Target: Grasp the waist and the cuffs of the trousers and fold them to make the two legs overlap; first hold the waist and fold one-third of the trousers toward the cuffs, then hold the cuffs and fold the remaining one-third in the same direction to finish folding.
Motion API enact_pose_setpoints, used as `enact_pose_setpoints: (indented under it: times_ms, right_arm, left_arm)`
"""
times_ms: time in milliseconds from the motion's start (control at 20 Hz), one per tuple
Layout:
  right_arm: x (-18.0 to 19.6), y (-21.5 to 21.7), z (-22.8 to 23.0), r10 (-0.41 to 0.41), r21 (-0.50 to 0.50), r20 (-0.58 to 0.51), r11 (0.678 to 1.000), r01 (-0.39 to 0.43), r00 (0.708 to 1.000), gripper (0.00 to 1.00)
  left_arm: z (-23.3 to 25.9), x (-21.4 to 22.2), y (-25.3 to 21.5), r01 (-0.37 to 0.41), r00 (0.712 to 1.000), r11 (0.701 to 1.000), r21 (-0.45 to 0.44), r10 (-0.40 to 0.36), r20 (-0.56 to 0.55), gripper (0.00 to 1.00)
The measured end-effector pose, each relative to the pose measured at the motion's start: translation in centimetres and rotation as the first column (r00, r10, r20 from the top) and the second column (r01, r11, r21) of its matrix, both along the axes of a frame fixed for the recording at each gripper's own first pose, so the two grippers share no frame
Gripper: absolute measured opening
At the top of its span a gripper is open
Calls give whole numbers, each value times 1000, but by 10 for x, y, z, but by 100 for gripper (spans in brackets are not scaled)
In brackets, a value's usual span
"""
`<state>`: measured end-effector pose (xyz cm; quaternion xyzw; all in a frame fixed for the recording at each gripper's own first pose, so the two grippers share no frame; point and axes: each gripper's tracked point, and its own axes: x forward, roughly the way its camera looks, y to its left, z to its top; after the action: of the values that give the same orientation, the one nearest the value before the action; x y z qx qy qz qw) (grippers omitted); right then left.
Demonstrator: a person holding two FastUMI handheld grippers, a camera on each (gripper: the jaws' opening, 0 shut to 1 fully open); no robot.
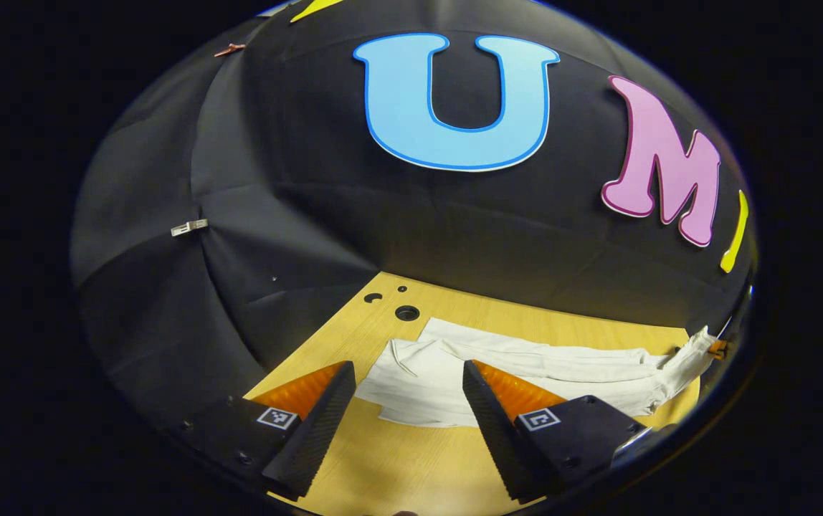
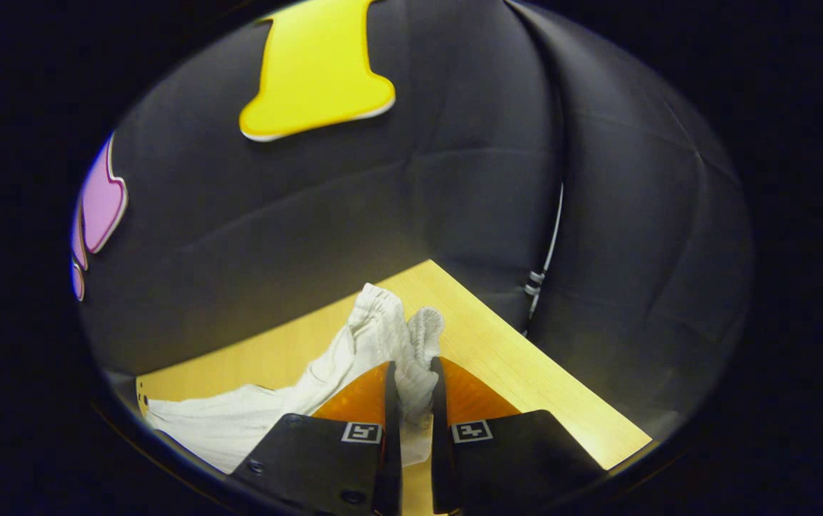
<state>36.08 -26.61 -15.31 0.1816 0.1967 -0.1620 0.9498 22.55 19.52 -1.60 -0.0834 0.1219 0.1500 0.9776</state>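
The white cotton trousers [image 1: 526, 365] are lying stretched across the pale wooden tabletop [image 1: 411, 466], the left gripper [image 1: 408, 376] hovering with jaws spread wide just short of the waist end, while the right gripper [image 2: 411, 373] is pinching the ribbed cuffs [image 2: 411, 351] between closed fingers.

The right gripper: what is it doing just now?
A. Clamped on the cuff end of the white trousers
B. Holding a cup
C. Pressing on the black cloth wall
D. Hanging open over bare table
A: in the right gripper view the right gripper has both fingers pressed on the gathered cuffs of the trousers, above the wooden table.
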Motion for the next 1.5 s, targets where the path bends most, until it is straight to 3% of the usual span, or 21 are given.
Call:
enact_pose_setpoints:
  times_ms: [150,350,400,600,850,900,1000,1200,1300,1400,1500]
  right_arm:
    - [4,36,50,69,-91,89,994,-61,994,20]
    - [4,98,75,159,-67,133,986,-152,978,20]
    - [3,110,74,176,-53,135,984,-170,975,20]
    - [4,135,48,247,-62,109,969,-241,963,20]
    - [-1,162,29,309,-127,86,946,-297,947,21]
    - [-2,167,23,317,-126,74,943,-307,945,22]
    - [-7,176,10,337,-111,47,937,-330,940,23]
    - [-19,198,-4,374,-77,2,925,-373,927,34]
    - [-27,210,-7,412,-50,-13,910,-412,911,57]
    - [-33,204,-13,425,-64,-51,902,-428,904,59]
    - [-45,203,-14,429,-101,-81,894,-436,900,77]
  left_arm:
    - [-3,4,3,19,1000,1000,-17,-19,5,96]
    - [-4,2,1,20,1000,996,-83,-19,17,96]
    - [-5,2,1,19,1000,995,-94,-18,12,92]
    - [-9,2,0,0,1000,990,-140,-1,-9,96]
    - [-21,2,-6,-26,999,961,-275,19,-30,96]
    - [-24,2,-5,-40,999,955,-294,30,-37,92]
    - [-29,6,-5,-61,998,944,-325,48,-49,96]
    - [-41,15,-16,-68,996,927,-369,39,-85,96]
    - [-45,14,-14,-113,990,926,-361,71,-125,96]
    - [-51,20,-19,-128,987,924,-360,82,-139,96]
    - [-55,21,-20,-128,984,935,-332,77,-162,96]
